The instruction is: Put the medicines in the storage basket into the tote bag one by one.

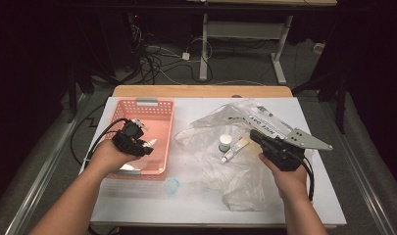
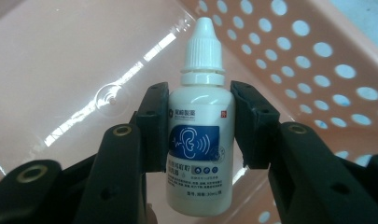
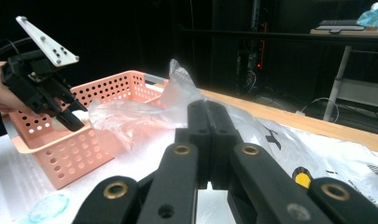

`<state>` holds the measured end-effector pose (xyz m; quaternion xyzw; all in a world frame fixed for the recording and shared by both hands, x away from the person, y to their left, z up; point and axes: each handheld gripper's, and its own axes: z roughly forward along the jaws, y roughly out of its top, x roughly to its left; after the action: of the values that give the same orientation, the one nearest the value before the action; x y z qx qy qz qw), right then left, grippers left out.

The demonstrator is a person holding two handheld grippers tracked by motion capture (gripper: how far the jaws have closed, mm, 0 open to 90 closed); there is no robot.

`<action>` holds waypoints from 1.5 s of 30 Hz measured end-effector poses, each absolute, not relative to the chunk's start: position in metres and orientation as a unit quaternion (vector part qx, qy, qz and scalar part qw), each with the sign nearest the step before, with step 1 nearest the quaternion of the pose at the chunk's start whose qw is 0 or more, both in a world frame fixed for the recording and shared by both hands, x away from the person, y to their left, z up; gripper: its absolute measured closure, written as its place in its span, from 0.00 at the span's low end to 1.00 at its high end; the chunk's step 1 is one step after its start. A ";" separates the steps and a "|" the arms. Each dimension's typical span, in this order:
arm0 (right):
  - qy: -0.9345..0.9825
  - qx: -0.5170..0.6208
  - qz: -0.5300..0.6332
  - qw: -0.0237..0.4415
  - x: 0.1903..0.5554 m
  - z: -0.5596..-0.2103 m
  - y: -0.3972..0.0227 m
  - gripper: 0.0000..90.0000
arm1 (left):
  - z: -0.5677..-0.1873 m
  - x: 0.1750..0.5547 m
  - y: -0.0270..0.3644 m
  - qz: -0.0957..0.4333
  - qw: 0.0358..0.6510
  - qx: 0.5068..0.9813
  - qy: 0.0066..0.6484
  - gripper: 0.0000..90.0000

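Left gripper view: glossy white dropper bottle (image 2: 198,140), perforated pink basket (image 2: 312,60).

high view: overhead, forward-down | gripper views: close | shared: pink basket (image 1: 147,139)

The white tabletop (image 1: 137,200) is lit evenly from above, while the room behind it is very dark. In the left gripper view the pink basket (image 2: 60,56) floor shows white glare streaks and looks soft; the bottle (image 2: 198,140) is sharp.
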<state>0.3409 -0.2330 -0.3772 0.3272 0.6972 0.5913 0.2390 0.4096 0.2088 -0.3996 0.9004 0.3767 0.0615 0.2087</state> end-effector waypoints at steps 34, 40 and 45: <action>0.699 0.325 0.590 0.240 0.341 -0.377 -0.233 1.00 | -0.367 0.355 0.169 0.092 0.312 0.888 0.326 0.65; 0.700 0.327 0.589 0.238 0.341 -0.378 -0.232 1.00 | -0.372 0.347 0.152 0.078 0.325 0.890 0.310 0.65; 0.700 0.325 0.590 0.240 0.340 -0.377 -0.232 1.00 | -0.380 0.343 0.133 0.069 0.334 0.893 0.293 0.65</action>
<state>0.3404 -0.2321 -0.3775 0.3245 0.6995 0.5899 0.2396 0.3434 0.1327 -0.3801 0.8933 0.2934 0.0691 0.3335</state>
